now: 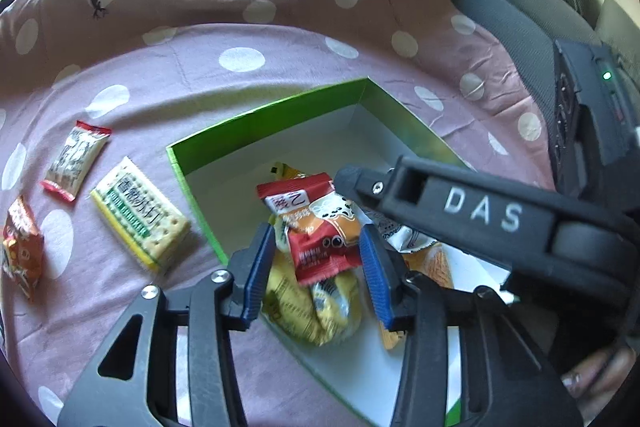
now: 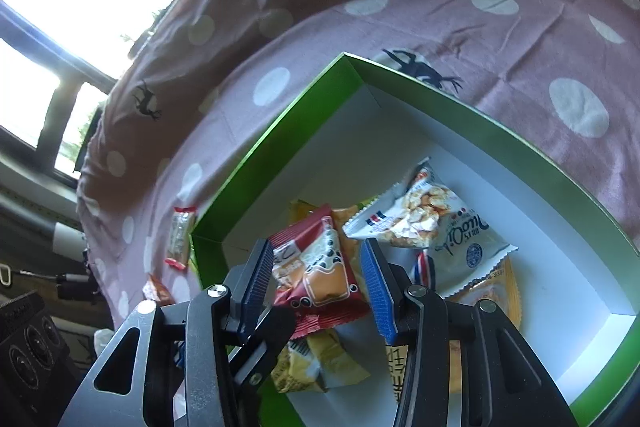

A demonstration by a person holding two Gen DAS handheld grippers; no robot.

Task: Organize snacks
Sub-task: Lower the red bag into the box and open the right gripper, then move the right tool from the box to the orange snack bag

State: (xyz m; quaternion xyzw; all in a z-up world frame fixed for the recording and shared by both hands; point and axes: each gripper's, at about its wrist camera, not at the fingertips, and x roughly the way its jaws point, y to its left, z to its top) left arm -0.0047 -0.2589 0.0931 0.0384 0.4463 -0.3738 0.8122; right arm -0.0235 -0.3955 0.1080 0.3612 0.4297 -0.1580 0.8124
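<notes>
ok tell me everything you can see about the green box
The green box is an open, lidless carton, seemingly thin glossy card, bright green outside with a plain white interior. It sits flat on the pink polka-dot cloth. Inside, piled toward one side, lie several packets: a red bubble-tea packet on top, yellow ones beneath, and a white biscuit bag. Much of the white floor is bare. Both grippers hover above it with open jaws; neither visibly touches it.

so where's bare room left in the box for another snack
Free: the white floor along the far walls of the box, beyond the red packet and white packet. Also the right corner floor. Crowded: the near middle, where packets pile under both hand-held grippers.
</notes>
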